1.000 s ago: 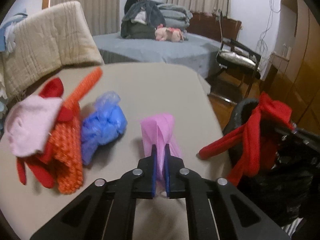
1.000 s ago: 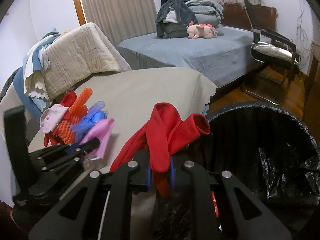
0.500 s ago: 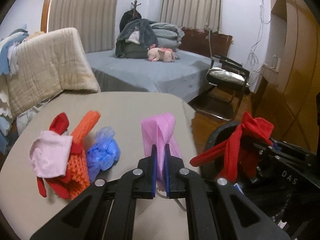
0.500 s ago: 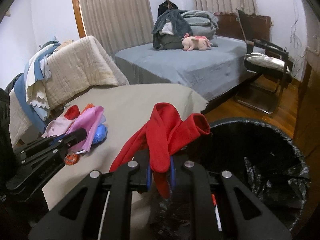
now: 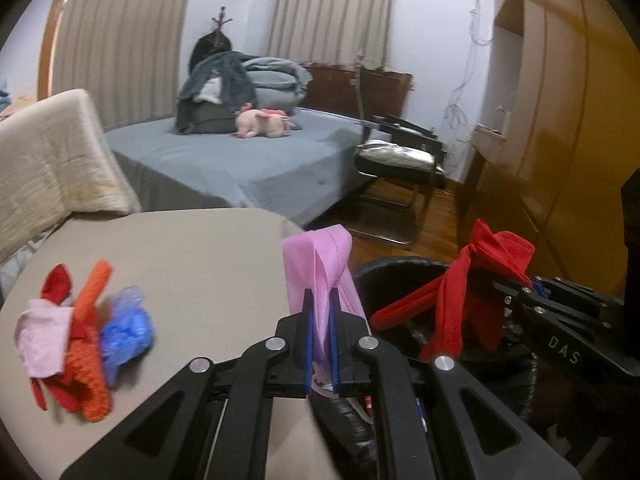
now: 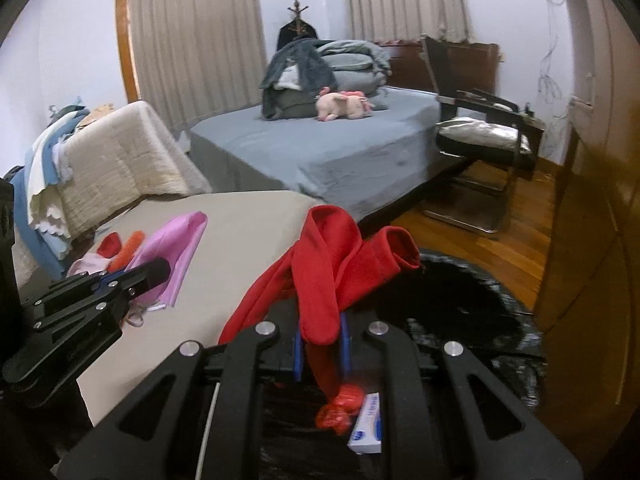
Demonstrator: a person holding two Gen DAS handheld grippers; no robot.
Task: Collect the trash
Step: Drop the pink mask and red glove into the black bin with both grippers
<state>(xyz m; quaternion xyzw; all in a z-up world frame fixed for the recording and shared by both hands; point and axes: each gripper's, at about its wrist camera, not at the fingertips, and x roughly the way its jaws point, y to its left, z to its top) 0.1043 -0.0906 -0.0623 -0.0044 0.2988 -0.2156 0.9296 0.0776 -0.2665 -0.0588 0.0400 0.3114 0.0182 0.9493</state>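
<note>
My left gripper (image 5: 320,332) is shut on a pink cloth (image 5: 320,264) and holds it in the air over the table's right edge, at the near rim of the black-lined trash bin (image 5: 400,268). My right gripper (image 6: 320,344) is shut on a red cloth (image 6: 340,256) and holds it above the bin (image 6: 480,308). The red cloth (image 5: 472,292) and right gripper (image 5: 560,332) show at right in the left wrist view. The left gripper (image 6: 132,276) with the pink cloth (image 6: 172,248) shows at left in the right wrist view.
On the beige table (image 5: 200,248) lies a pile: pale pink cloth (image 5: 40,332), orange knit (image 5: 88,356), red piece (image 5: 56,284), blue plastic bag (image 5: 128,328). Inside the bin lie a red wrapper (image 6: 340,408) and a white tube (image 6: 366,424). A bed (image 6: 320,152), chair (image 6: 480,136) and wardrobe (image 5: 560,120) stand around.
My left gripper has lifted the pink cloth off the table and carried it right to the bin's rim. My right gripper has risen with the red cloth over the bin.
</note>
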